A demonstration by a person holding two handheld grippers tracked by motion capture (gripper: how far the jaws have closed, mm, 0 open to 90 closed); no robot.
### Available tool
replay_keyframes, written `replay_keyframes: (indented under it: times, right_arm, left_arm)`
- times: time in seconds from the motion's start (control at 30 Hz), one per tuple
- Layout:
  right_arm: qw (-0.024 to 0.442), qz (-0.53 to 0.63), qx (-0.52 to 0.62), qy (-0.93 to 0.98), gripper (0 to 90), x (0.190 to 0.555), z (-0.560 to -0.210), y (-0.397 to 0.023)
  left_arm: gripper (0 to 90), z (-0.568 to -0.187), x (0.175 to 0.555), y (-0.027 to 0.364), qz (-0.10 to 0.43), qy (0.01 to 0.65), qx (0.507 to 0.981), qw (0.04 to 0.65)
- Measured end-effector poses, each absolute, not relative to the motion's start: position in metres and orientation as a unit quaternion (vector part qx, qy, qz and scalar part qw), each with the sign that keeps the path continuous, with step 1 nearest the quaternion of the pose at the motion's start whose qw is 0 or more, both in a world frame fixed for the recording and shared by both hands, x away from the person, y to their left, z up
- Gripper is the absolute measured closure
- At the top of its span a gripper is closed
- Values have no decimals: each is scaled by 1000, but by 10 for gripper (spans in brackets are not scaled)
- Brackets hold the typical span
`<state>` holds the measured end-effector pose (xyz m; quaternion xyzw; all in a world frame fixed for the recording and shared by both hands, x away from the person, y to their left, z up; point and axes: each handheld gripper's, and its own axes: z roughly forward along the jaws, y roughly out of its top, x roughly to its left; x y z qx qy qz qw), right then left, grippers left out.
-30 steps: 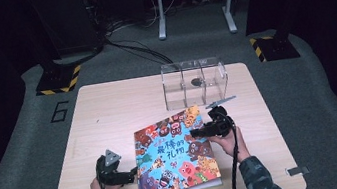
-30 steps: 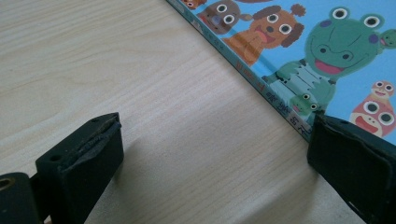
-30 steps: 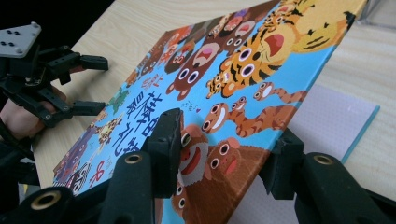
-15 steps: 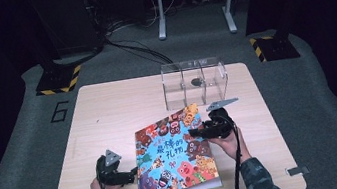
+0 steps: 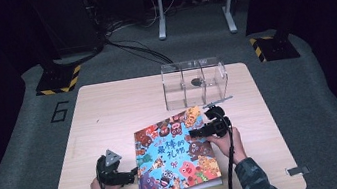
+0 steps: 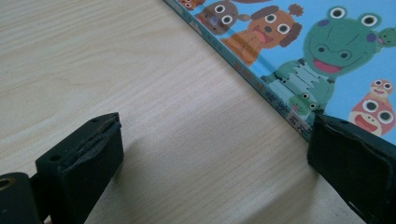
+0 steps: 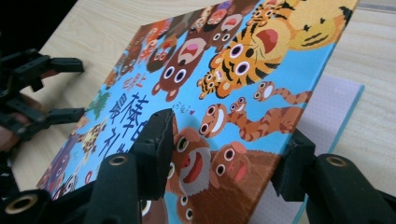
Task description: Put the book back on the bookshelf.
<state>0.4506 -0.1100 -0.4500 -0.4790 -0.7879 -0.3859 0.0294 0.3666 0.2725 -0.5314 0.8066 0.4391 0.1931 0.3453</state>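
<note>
Little has shifted across the last second: the right tongs, at the book's far right edge, have just been opening, and the front cover now stands lifted off the pale page beneath, one jaw over the cover and one under it, pads not pressing. Opposite, the left tongs rest spread on the wooden table just beside the book's spine, one jaw at its edge. Beyond the book stands a clear plastic box.
</note>
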Motion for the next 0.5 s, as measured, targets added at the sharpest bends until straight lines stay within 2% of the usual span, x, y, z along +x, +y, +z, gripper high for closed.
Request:
replay_keyframes:
  times: [0.27, 0.4, 0.5]
  right_arm:
    - [42, -393, -503, -768, 507, 459, -456, -111]
    - [37, -395, -504, -767, 510, 458, -457, -112]
    - [30, -397, -505, -766, 508, 457, -457, -112]
  left_arm:
    - [38, -531, 367, 273, 191, 440, 805, 349]
    - [31, -529, 365, 272, 182, 457, 781, 385]
    - [14, -529, 366, 263, 182, 454, 785, 380]
